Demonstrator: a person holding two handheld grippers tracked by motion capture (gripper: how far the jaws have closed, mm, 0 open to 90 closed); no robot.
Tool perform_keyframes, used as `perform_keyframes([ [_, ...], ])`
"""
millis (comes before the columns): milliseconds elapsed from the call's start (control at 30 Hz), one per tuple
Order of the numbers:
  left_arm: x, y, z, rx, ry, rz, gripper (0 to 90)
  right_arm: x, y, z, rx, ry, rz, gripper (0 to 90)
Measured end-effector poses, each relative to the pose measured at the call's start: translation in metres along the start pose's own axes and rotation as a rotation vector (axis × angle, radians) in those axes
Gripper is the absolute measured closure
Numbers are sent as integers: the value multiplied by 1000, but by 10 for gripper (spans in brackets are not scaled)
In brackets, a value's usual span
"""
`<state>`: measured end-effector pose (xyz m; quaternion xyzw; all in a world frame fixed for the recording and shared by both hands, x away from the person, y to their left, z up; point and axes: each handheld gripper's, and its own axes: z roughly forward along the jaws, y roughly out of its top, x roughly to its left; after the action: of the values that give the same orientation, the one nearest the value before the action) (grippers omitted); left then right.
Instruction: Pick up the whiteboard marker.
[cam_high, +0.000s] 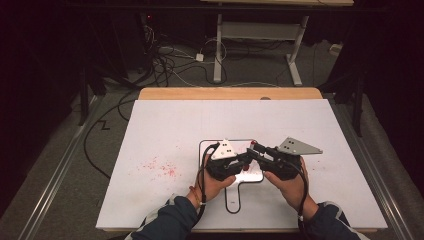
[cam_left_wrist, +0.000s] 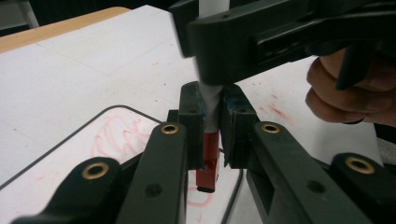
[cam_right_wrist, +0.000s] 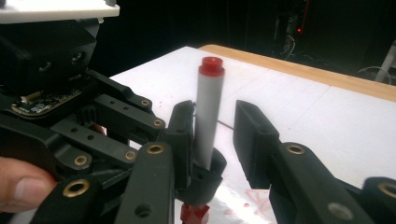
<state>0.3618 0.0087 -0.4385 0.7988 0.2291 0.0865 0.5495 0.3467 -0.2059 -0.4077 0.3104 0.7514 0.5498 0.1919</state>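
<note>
Both forearms come in at the near edge of the table, the left gripper (cam_high: 239, 161) clamped tight on a red-and-white marker (cam_right_wrist: 207, 116), and the right gripper (cam_high: 255, 148) standing partly open around its barrel, its pads off it. Upright over the small whiteboard (cam_high: 207, 146), the marker has its long axis vertical, red end cap up and red tip pointing down. Red scribbles mark the whiteboard and red flecks (cam_high: 161, 167) dot the white table sheet (cam_high: 165, 125) left of it; beyond lie a wooden table edge (cam_high: 175, 93), floor cables (cam_high: 170, 60) and a dark room.
</note>
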Motion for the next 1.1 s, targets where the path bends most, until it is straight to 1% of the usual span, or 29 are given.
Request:
perform_keyframes([
  [33, 6, 1, 2, -4, -14, -19, 784, -1, 1, -2, -3, -14, -8, 623],
  [67, 8, 2, 3, -1, -14, -15, 783, -3, 2, -5, -4, -22, -18, 589],
  [100, 8, 2, 3, -1, -14, -15, 784, -3, 2, -5, -4, -22, -18, 589],
  [133, 10, 0, 8, 5, -13, -11, 783, -7, 3, -12, -1, -15, -24, 549],
  [167, 10, 0, 8, 5, -13, -11, 784, -7, 3, -12, -1, -15, -24, 549],
  [200, 11, -3, 11, 6, -22, -17, 783, -11, 0, -20, -6, -20, -31, 540],
  [233, 10, -4, 12, 11, -24, -9, 783, -13, -1, -22, 0, -21, -32, 534],
  [300, 6, -8, 17, 16, -25, 28, 783, -17, -4, -24, 9, -8, -25, 520],
  [333, 6, -8, 17, 16, -25, 28, 784, -17, -4, -24, 9, -8, -25, 520],
  [367, 5, -9, 19, 22, -22, 38, 784, -18, -6, -25, 30, -11, -30, 501],
  [400, 5, -10, 20, 28, -25, 47, 783, -18, -7, -25, 32, -5, -25, 500],
  [433, 4, -12, 22, 37, -17, 67, 783, -18, -7, -25, 32, -5, -25, 500],
  [467, 3, -14, 24, 48, -9, 83, 784, -18, -8, -25, 37, 3, -29, 497],
  [500, 2, -17, 26, 59, -16, 86, 784, -16, -8, -25, 52, 3, -49, 489],
  [533, 1, -20, 28, 67, -25, 93, 784, -14, -9, -25, 55, 8, -58, 487],
  [567, -1, -23, 30, 87, -18, 105, 784, -14, -9, -25, 55, 8, -58, 487],
  [600, -2, -24, 30, 78, -18, 117, 785, -13, -9, -25, 62, 11, -70, 486],
  [633, -3, -24, 30, 79, -16, 119, 785, -12, -9, -26, 68, 11, -84, 481],
  [667, -3, -25, 28, 83, -18, 126, 784, -11, -10, -25, 75, 12, -90, 481],
  [733, -3, -26, 26, 83, -20, 129, 785, -11, -11, -25, 79, 10, -89, 480],
  [767, -3, -27, 22, 95, -17, 136, 785, -10, -11, -25, 80, 10, -89, 479],
  [800, -3, -27, 22, 95, -17, 136, 785, -10, -11, -25, 80, 10, -89, 479],
  [833, -2, -27, 18, 111, -19, 145, 786, -10, -11, -25, 84, 14, -95, 478],
  [867, -2, -27, 18, 111, -19, 145, 785, -10, -11, -25, 84, 14, -95, 478],
  [1000, -4, -28, 12, 148, -14, 178, 785, -7, -12, -30, 92, 14, -112, 472],
  [1033, -4, -27, 12, 154, -11, 178, 785, -7, -12, -30, 92, 14, -112, 472],
  [1100, -2, -27, 14, 156, -10, 162, 786, -7, -13, -33, 100, 8, -114, 472],
])
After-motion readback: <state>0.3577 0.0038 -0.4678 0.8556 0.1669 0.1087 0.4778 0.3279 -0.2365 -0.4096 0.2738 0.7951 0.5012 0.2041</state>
